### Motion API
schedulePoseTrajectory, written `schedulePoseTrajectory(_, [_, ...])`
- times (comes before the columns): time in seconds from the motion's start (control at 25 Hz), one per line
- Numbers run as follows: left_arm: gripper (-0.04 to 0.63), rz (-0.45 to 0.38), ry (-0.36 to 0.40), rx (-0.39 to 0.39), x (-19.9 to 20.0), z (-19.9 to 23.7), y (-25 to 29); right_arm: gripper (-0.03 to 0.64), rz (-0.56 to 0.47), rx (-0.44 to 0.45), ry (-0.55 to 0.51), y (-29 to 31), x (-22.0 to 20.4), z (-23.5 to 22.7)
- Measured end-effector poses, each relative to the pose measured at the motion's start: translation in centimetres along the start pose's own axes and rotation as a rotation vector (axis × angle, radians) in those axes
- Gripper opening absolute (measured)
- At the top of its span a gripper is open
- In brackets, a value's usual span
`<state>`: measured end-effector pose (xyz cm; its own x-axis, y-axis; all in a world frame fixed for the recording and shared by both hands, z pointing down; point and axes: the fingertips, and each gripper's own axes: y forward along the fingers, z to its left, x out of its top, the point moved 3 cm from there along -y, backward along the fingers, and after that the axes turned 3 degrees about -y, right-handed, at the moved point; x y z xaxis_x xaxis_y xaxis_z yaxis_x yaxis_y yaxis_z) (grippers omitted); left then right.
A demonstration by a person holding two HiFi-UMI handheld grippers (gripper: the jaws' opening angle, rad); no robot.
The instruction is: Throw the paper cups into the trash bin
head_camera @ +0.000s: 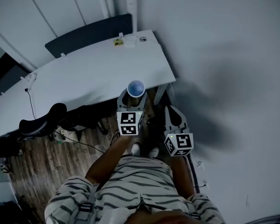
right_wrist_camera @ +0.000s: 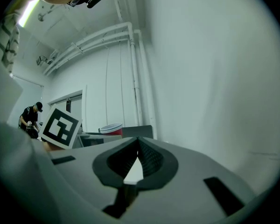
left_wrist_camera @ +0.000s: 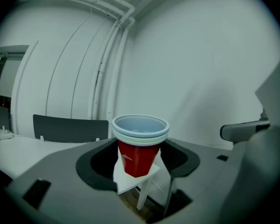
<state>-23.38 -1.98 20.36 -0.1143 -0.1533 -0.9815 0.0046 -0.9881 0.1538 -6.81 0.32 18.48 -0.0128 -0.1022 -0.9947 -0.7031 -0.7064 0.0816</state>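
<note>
A stack of red paper cups point(left_wrist_camera: 139, 146) with pale rims stands upright between the jaws of my left gripper point(left_wrist_camera: 139, 164), which is shut on it. In the head view the cups point(head_camera: 136, 88) show from above as a blue-white circle, held near the white table's front right corner by the left gripper point(head_camera: 132, 98). My right gripper point(head_camera: 173, 116) hangs just to the right, lower, its jaws closed together with nothing between them point(right_wrist_camera: 137, 160). From the right gripper view the cup rim point(right_wrist_camera: 110, 129) shows to the left. No trash bin is in view.
A long white table point(head_camera: 88, 78) runs along the wall, with a small container point(head_camera: 129, 41) at its far end. A dark partition point(head_camera: 88, 34) stands behind it and black chairs point(head_camera: 42, 122) are tucked under it. A white wall point(head_camera: 228, 55) fills the right; wooden floor point(head_camera: 42, 167) lies below.
</note>
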Motion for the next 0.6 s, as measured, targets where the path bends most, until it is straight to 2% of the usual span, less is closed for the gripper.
schedulePoseTrajectory(0.2, [0.301,-0.001,-0.028,-0.028,0.5,-1.2,-1.4,0.017,-0.013,-0.023,0.005,-0.7,0.6,-0.3])
schedulePoseTrajectory(0.6, [0.301,0.019,-0.004,-0.146,-0.2,-4.9,-2.1,0.018,-0.036,-0.121,0.004,-2.4,1.2,-1.8])
